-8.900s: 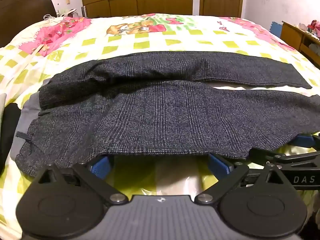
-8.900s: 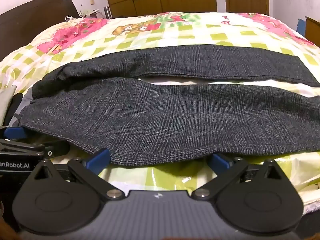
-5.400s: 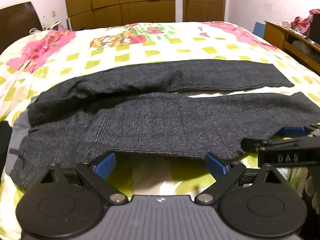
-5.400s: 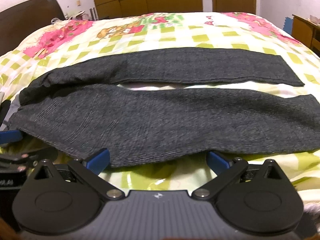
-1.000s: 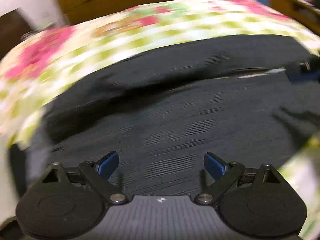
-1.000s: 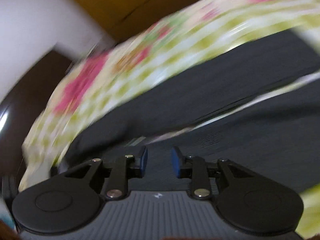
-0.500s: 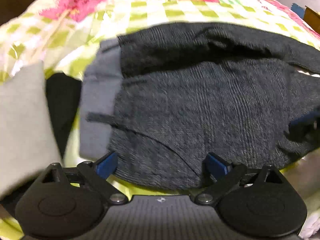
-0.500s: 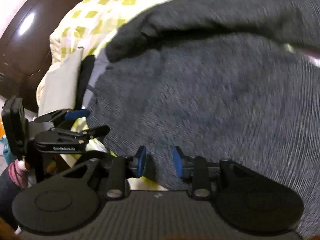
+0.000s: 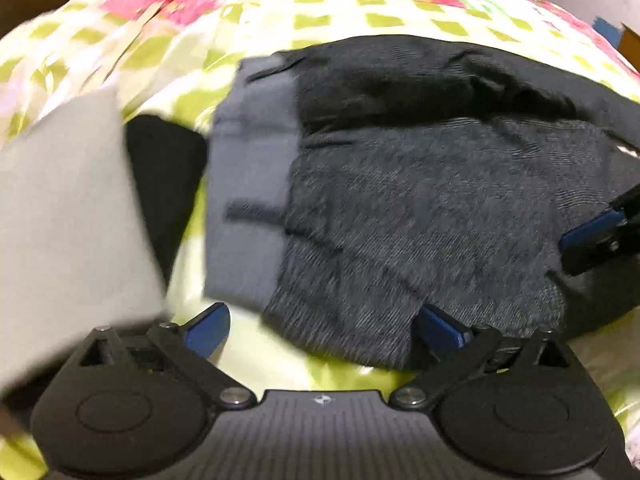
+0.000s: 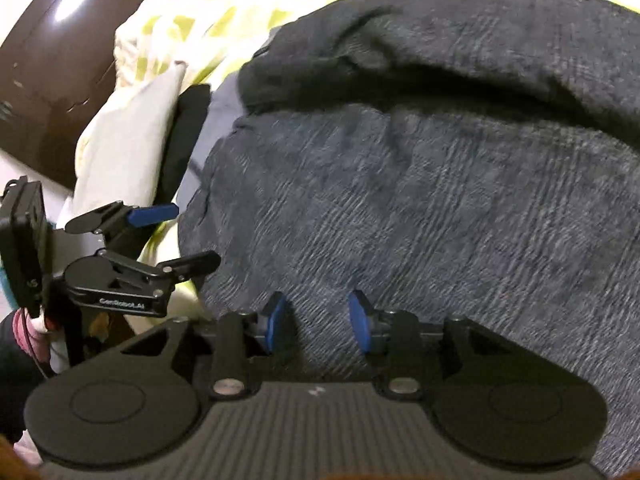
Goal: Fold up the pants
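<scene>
Dark grey checked pants (image 9: 420, 208) lie on the bed, waist end with its lighter grey band (image 9: 248, 184) toward the left, one leg laid over the other. My left gripper (image 9: 324, 330) is open at the near waist corner, its fingers astride the pants' near edge. My right gripper (image 10: 316, 316) hovers over the pants (image 10: 420, 200), its blue pads a narrow gap apart with nothing between them. The left gripper also shows in the right wrist view (image 10: 168, 236), open at the waist edge. The right gripper's finger (image 9: 592, 228) shows at the right edge of the left wrist view.
The bed has a yellow-green checked sheet (image 9: 360, 12) with pink flowers. A pale grey folded cloth (image 9: 60, 216) and a black garment (image 9: 168, 168) lie left of the waistband. A dark wooden headboard (image 10: 52, 52) stands at the far left.
Both grippers have swung from the middle of the legs toward the waist end. The right gripper's jaws have narrowed from wide open to a small gap and then widened slightly. The left stays open.
</scene>
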